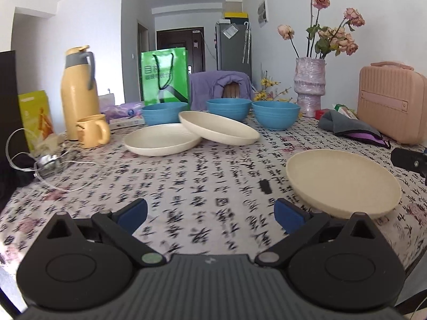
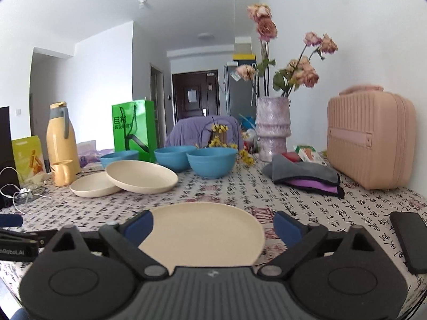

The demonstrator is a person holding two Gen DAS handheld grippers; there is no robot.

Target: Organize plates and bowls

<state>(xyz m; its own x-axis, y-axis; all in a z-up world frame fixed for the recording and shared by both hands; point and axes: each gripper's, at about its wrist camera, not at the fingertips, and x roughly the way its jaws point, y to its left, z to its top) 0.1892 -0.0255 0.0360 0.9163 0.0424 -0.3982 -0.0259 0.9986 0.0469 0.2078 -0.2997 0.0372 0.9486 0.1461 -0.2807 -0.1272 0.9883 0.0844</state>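
Near plate (image 2: 205, 233) lies flat just ahead of right gripper (image 2: 213, 228), nearer than left gripper (image 1: 210, 214); both grippers spread wide, holding nothing.

Three blue bowls (image 1: 225, 109) stand upright in a row at the far side. Before them one cream plate (image 1: 218, 127) leans tilted on another (image 1: 160, 140). A third cream plate (image 2: 205, 233) lies alone, nearer.
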